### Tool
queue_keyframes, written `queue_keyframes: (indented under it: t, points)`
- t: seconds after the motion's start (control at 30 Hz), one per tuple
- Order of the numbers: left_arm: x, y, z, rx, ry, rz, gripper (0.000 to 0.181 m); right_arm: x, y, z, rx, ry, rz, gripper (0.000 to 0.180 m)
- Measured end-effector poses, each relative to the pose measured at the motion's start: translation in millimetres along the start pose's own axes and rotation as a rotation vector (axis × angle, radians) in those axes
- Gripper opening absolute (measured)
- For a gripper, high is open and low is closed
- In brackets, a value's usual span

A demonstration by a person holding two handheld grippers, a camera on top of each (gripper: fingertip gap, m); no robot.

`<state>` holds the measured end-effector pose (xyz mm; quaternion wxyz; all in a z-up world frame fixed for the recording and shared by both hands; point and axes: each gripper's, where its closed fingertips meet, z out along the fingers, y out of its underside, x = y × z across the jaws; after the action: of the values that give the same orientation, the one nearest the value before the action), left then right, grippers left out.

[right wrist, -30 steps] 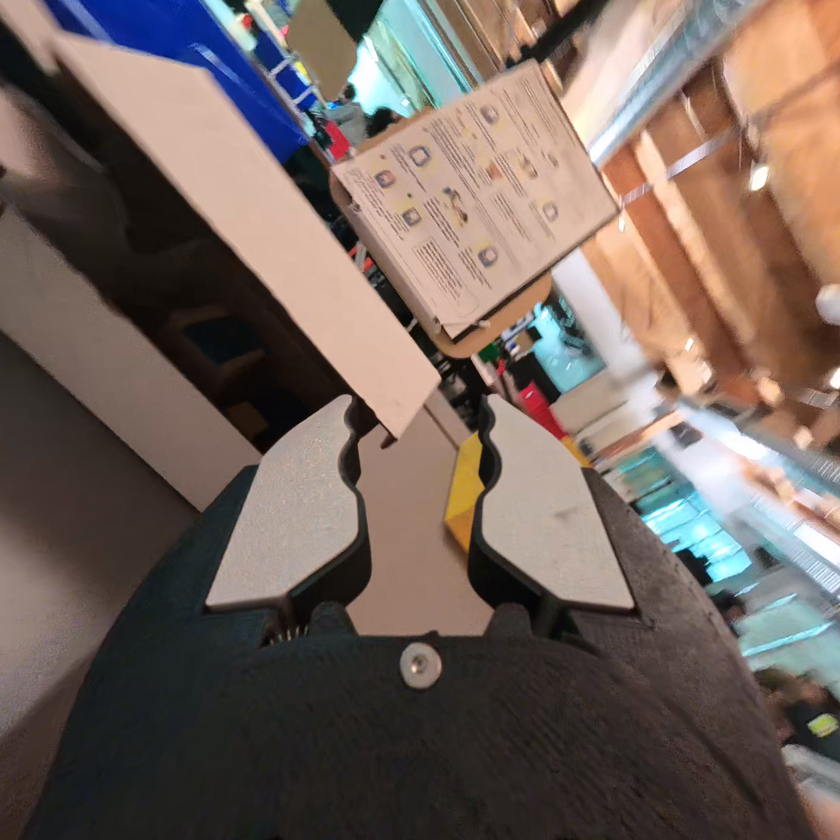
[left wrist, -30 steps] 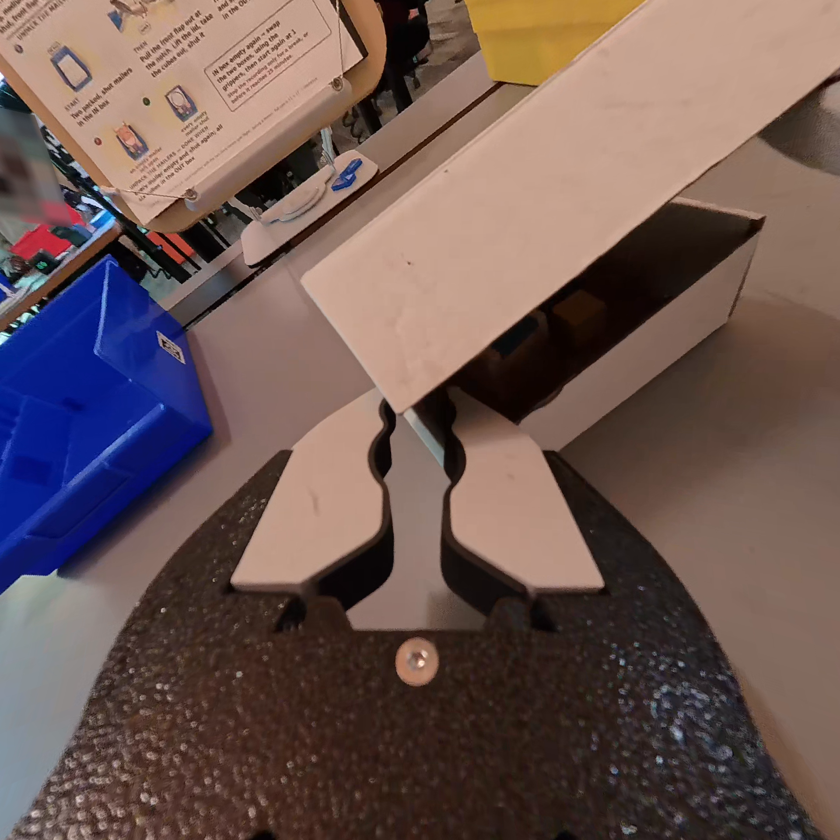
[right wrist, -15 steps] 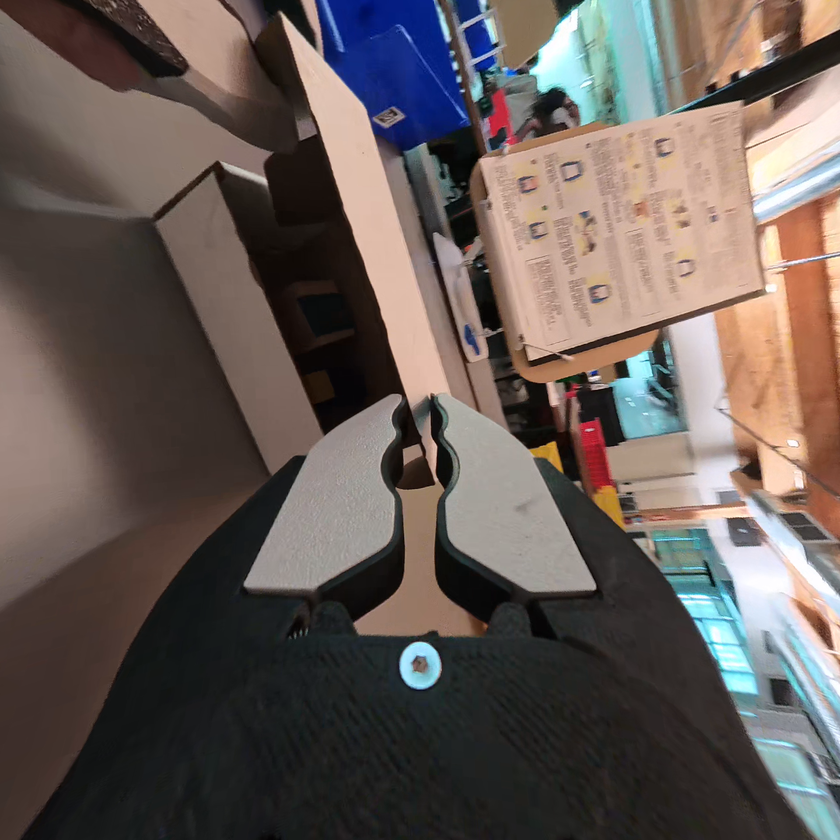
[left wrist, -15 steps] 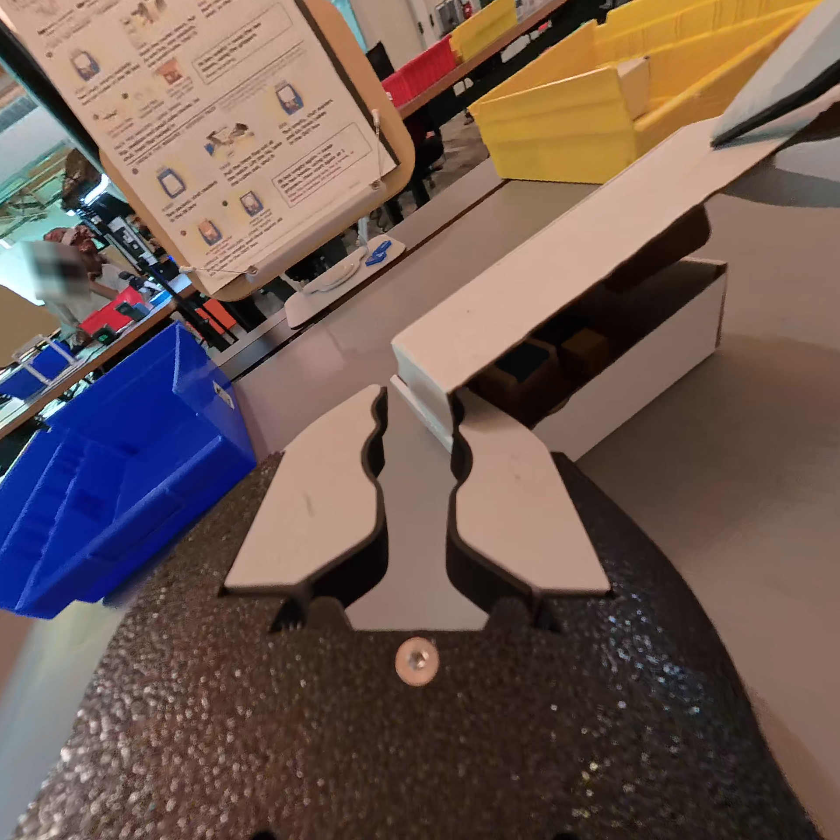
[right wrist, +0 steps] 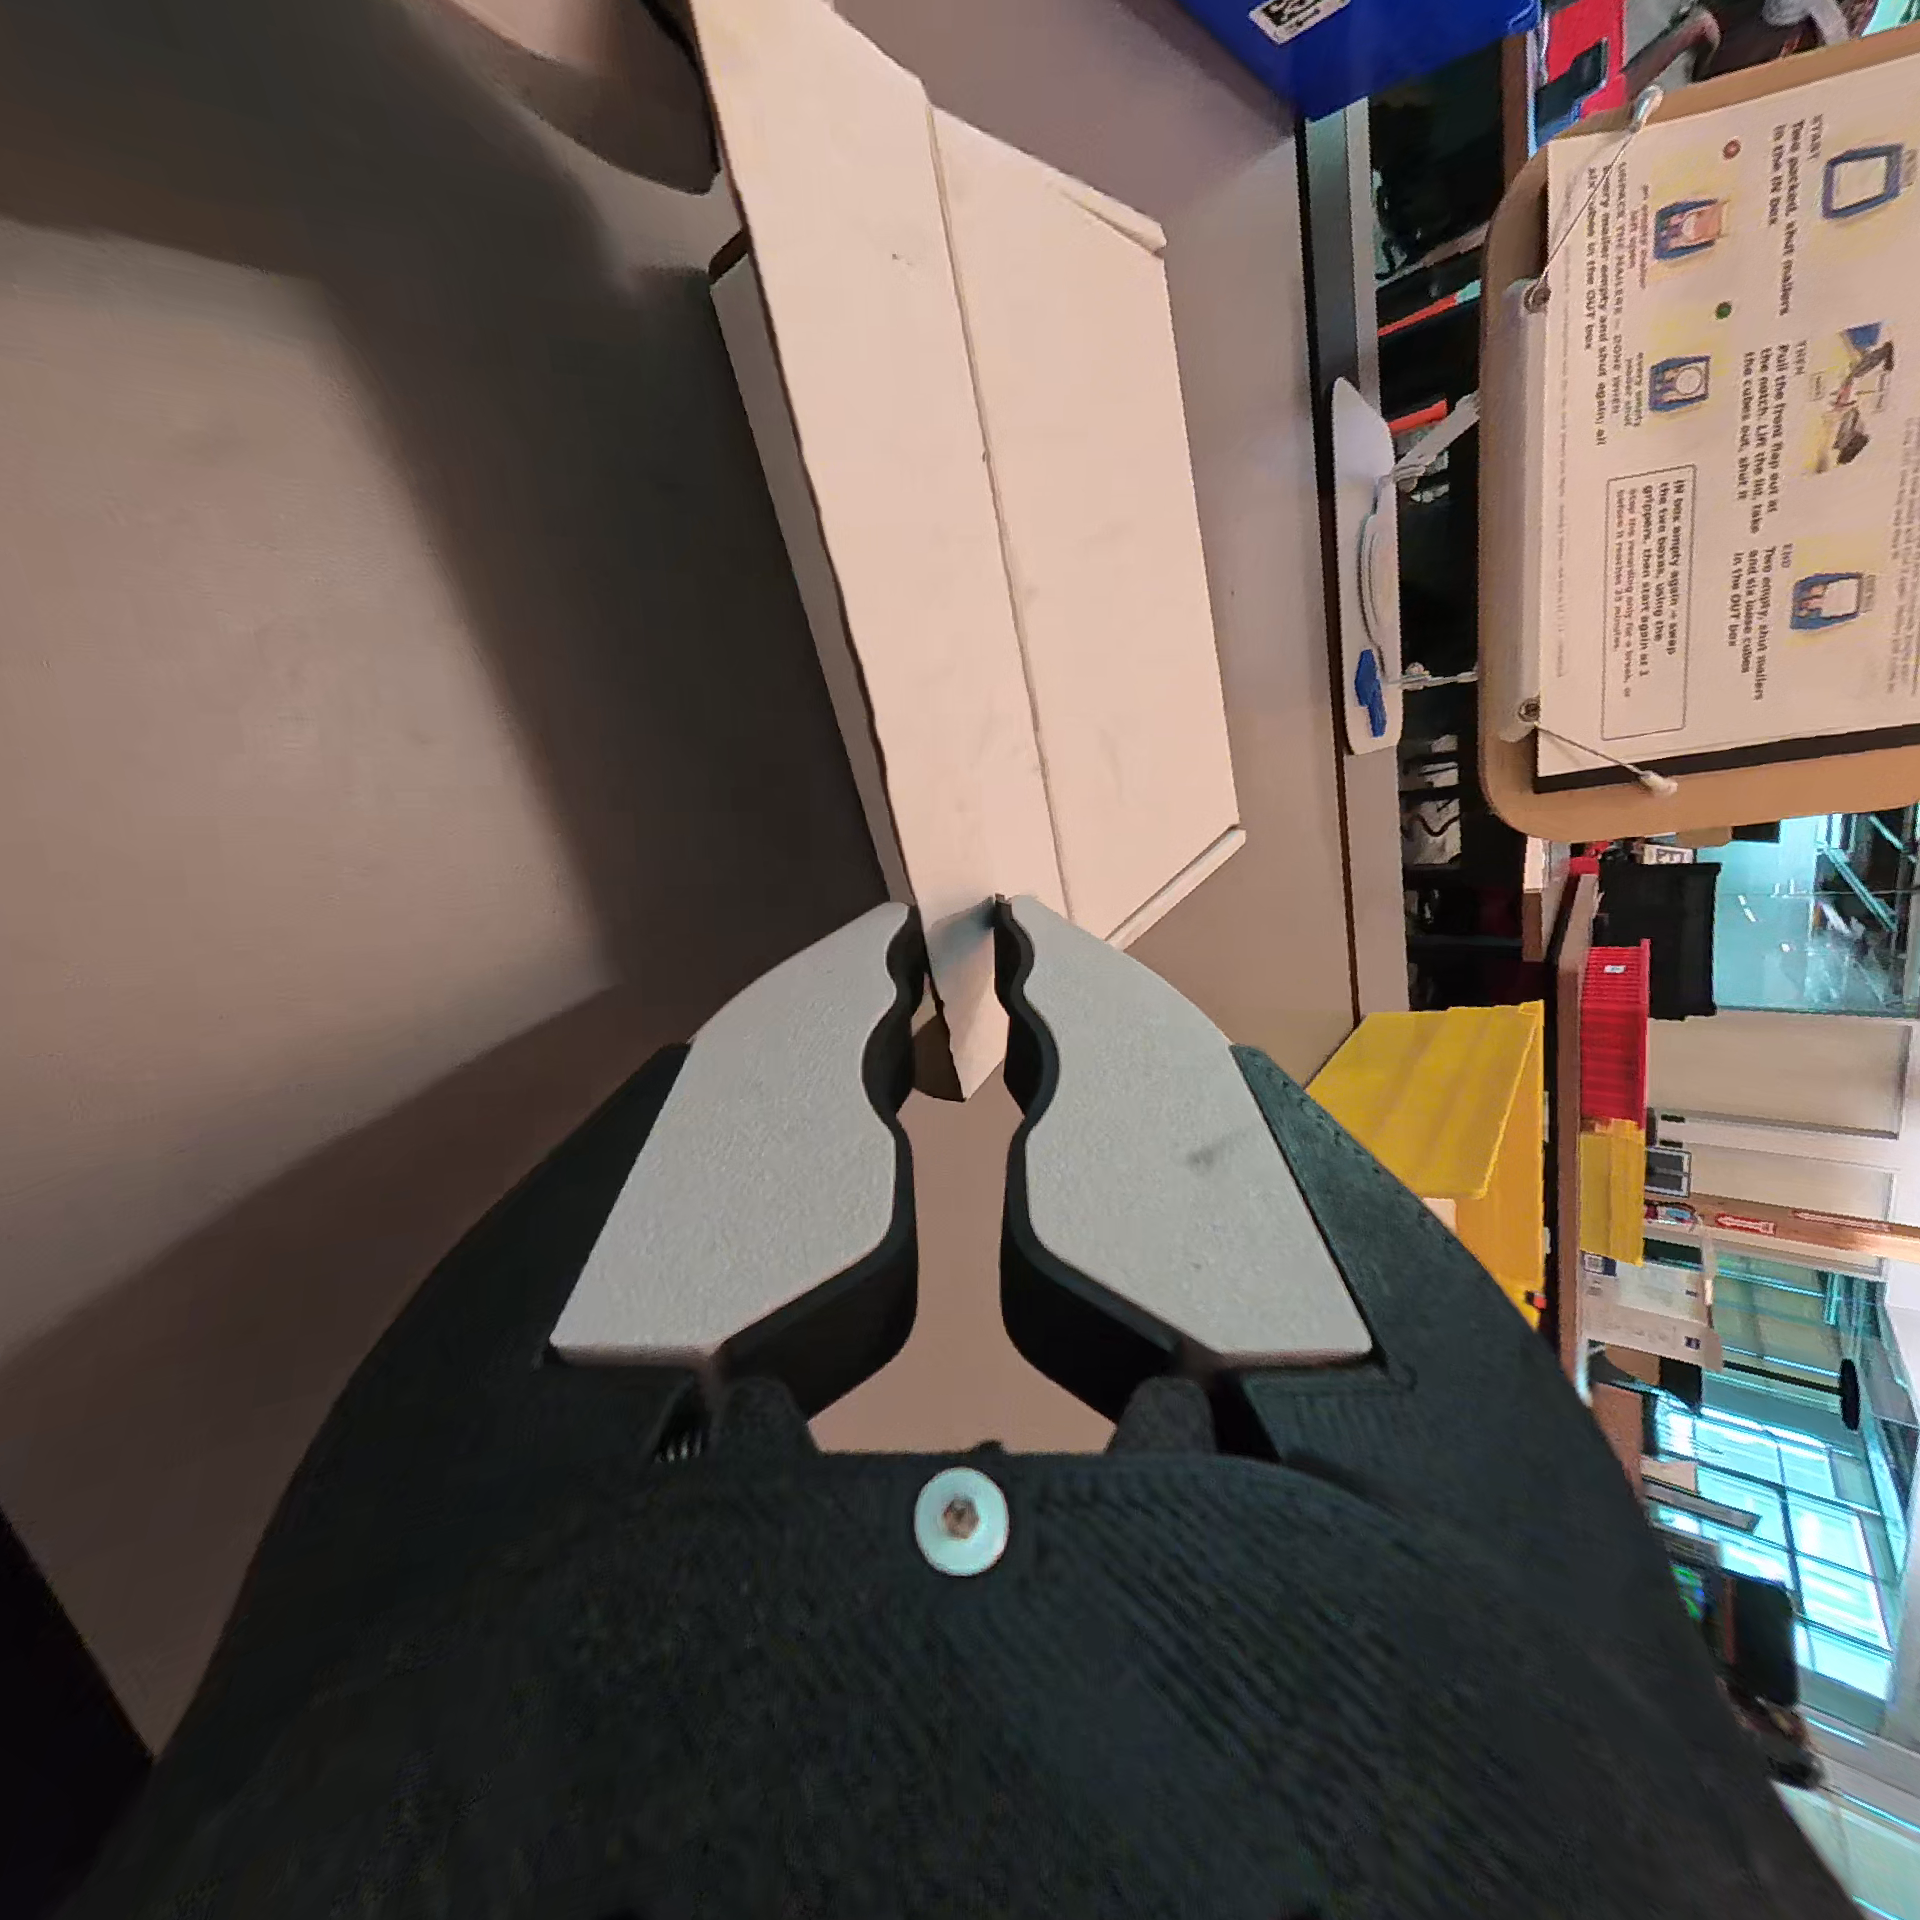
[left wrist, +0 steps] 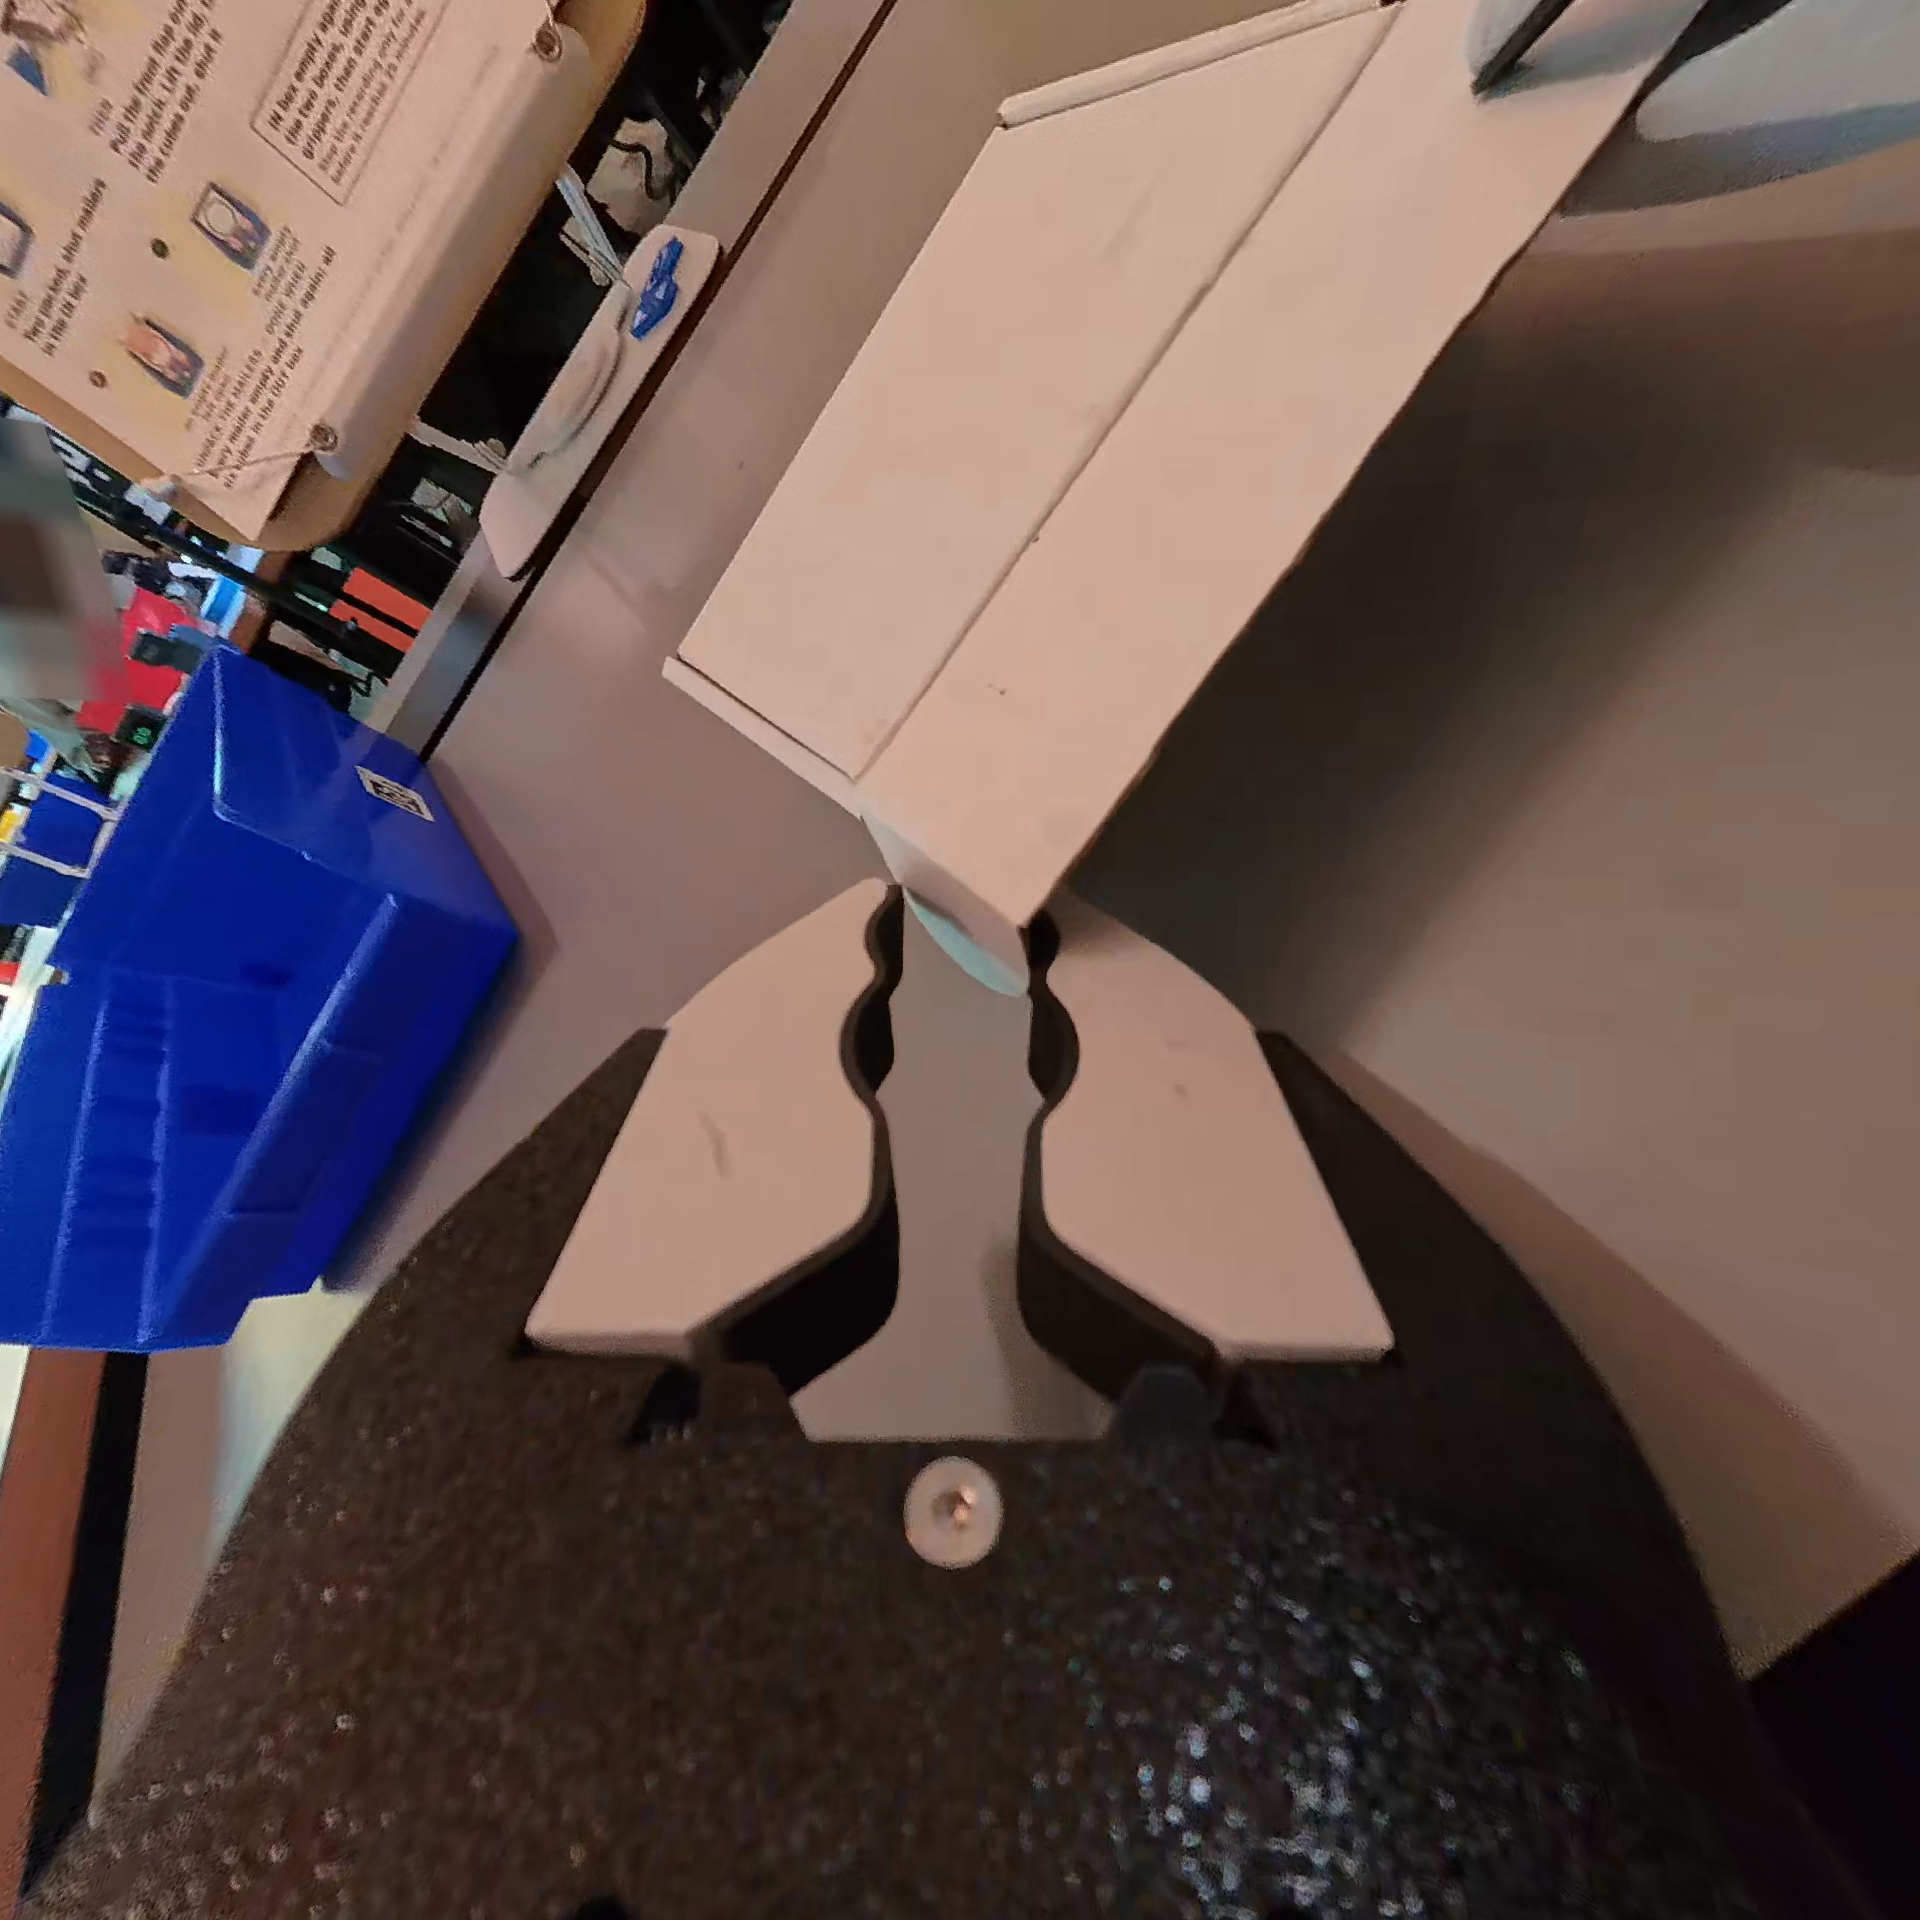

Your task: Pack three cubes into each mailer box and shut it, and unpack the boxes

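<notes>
A white mailer box [left wrist: 966, 436] lies on the grey table [left wrist: 1558, 935] with its lid down, so the cubes inside are hidden. The lid's front flap [left wrist: 1195, 540] sticks out over the box front. My left gripper [left wrist: 964, 914] is shut on the flap's near corner, where a rounded tab sits between the fingertips. In the right wrist view the same box [right wrist: 1091, 520] and flap [right wrist: 883, 468] show. My right gripper [right wrist: 958, 914] is shut on the flap's other corner. The right gripper's finger also shows at the top right of the left wrist view [left wrist: 1538, 42].
A blue bin [left wrist: 229, 1039] stands to the left of the box, and a yellow bin [right wrist: 1434, 1101] to the right. An instruction board [right wrist: 1714, 416] on a white stand [left wrist: 592, 384] rises behind the table's far edge. My right fingertips sit around 12 centimeters from my left ones.
The lid has come down from wide open to lying on the box, and the cubes have gone out of sight. The right gripper has closed on the flap corner. Both grippers have moved down with the lid.
</notes>
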<state>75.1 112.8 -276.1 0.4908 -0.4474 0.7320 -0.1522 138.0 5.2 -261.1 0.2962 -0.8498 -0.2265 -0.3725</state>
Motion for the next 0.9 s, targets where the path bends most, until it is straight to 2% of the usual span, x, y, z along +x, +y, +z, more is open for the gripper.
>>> queue_keyframes:
  t: [0.17, 0.23, 0.3, 0.47, 0.6, 0.73, 0.83, 0.9]
  points:
    - [2, 0, -5, 0.020, -0.028, 0.003, 0.034, -3, 0, 3, 0.023, -0.013, 0.055, 0.016]
    - [5, -3, -6, 0.046, -0.036, 0.025, 0.028, -4, -2, 4, 0.049, -0.015, 0.090, 0.016]
    - [3, -5, -6, 0.057, -0.077, 0.033, 0.015, -3, -2, 4, 0.071, -0.019, 0.137, 0.016]
    - [0, -2, -3, 0.030, -0.081, -0.001, 0.011, -4, -1, 3, 0.118, -0.007, 0.182, 0.019]
    - [0, -2, -1, 0.022, -0.027, -0.093, 0.010, -2, 13, 3, 0.116, 0.036, 0.349, 0.035]
    - [-1, -3, 2, 0.021, 0.035, -0.168, 0.009, 2, 24, 0, 0.111, 0.060, 0.530, 0.035]
    - [-5, -3, 3, 0.016, 0.067, -0.219, 0.008, 1, 41, 1, 0.033, 0.091, 0.528, 0.039]
    - [-5, -3, 4, 0.018, 0.084, -0.245, 0.008, -2, 37, 2, 0.066, 0.073, 0.518, 0.037]
